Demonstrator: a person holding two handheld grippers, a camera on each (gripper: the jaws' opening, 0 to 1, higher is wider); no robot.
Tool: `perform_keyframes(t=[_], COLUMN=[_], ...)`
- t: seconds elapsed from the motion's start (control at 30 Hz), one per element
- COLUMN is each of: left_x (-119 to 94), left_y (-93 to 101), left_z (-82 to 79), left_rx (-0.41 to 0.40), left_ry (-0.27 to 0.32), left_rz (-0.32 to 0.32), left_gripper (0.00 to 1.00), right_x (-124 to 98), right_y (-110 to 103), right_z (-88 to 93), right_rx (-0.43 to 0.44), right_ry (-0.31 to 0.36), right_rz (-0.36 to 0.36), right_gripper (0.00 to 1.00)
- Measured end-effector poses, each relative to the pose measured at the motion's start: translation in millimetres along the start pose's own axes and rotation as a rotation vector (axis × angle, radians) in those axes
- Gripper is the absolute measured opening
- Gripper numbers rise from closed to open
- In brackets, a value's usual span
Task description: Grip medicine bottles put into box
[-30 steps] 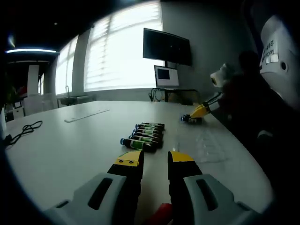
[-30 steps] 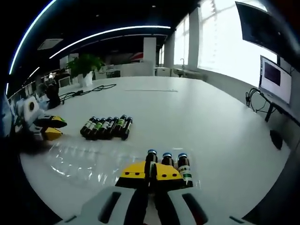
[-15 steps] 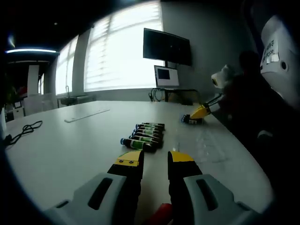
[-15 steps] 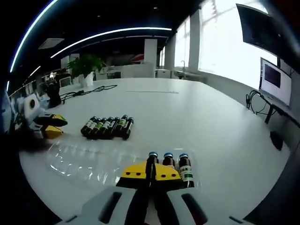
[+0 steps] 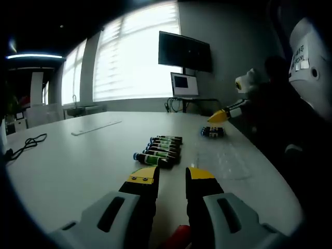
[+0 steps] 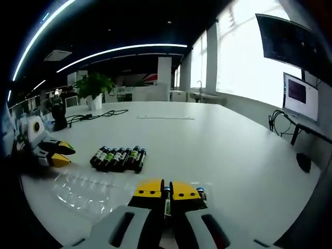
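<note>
- the left tongs (image 5: 171,179) hovered spread and empty just short of the row of small dark glass medicine bottles with blue caps and green labels (image 5: 162,147) lying on the broad white tabletop (image 5: 78,155).
- the right tongs (image 6: 165,190) sat nearly pressed together, apparently pinching one dark bottle (image 6: 166,199) between the jaws; whether it was truly clamped i could not tell.
- a clear plastic blister tray (image 6: 85,188) lay flat beside the row, with a few bottles (image 5: 212,132) at its far end.
- to do the step well: keep the pinch across the bottle's middle, bring it level over a free slot, then ease it down.
- in the right gripper view the row's bottles pointed caps away from the camera, long axes parallel, side by side.
</note>
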State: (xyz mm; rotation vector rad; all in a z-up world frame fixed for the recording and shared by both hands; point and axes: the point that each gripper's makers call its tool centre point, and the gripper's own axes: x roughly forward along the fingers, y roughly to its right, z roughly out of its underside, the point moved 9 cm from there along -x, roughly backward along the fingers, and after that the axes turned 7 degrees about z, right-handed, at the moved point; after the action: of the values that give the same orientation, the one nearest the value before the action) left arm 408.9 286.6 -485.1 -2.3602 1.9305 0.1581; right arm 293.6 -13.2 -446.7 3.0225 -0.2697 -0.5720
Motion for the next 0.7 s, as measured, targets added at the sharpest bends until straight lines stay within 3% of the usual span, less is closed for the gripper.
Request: perform_keyframes(t=[0.7], left_x=[0.2], left_y=[0.1], left_z=[0.1], left_rx=[0.0], left_ry=[0.0], left_rz=[0.0], left_gripper=[0.14], right_x=[15.2], right_y=[-9.3], right_z=[-25.2], right_rx=[-0.059], right_ry=[0.055], right_rz=[-0.039], right_gripper=[0.04])
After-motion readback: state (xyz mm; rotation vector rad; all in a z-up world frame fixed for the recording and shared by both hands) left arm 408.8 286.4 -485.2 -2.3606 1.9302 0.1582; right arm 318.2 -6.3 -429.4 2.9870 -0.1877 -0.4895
